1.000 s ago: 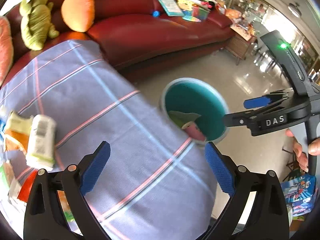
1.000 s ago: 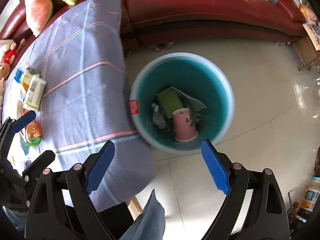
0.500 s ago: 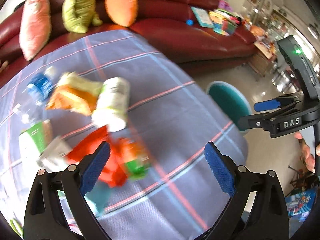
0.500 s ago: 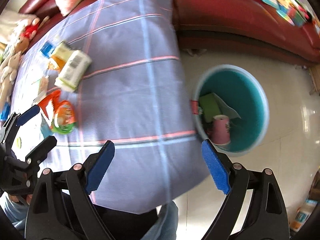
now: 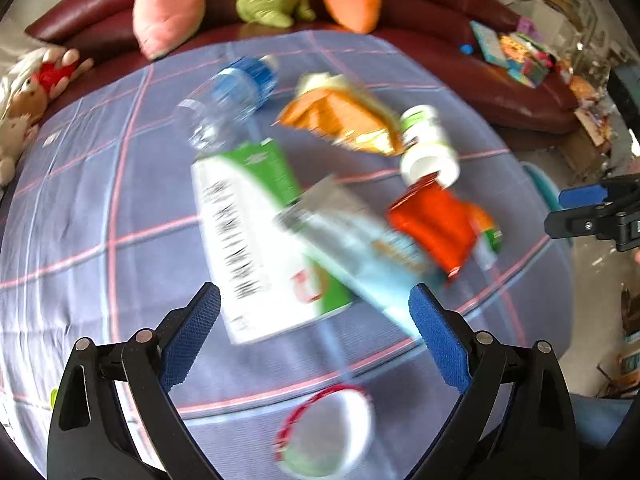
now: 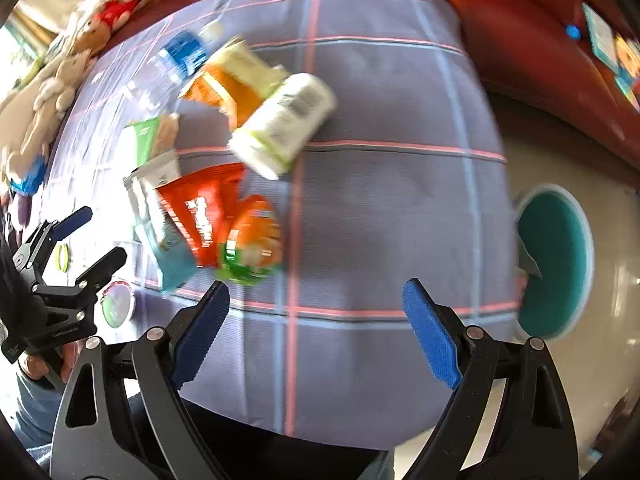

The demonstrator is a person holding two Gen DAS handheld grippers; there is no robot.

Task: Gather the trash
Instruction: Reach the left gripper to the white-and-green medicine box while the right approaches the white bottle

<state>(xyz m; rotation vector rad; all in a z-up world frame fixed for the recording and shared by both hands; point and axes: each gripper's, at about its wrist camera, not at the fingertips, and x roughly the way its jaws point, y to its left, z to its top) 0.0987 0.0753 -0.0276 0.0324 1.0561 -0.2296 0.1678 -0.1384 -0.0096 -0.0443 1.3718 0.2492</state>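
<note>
While both views blur, left gripper (image 5: pixel 314 338) hangs jaws wide over trash on the checked cloth (image 5: pixel 100 208): green-white carton (image 5: pixel 256 236), pale blue packet (image 5: pixel 360 248), red pouch (image 5: pixel 432 224), white bottle (image 5: pixel 428 148). Right gripper (image 6: pixel 316 328) also wide, empty, above bare cloth. Teal bin (image 6: pixel 556 264) on floor beside the table.

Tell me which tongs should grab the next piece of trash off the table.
Left. The left tongs hang open right over the pile, with the green-and-white carton just ahead of their tips. The right tongs, also open, face bare tablecloth, with the trash off to their left and the teal bin to their right.
</note>
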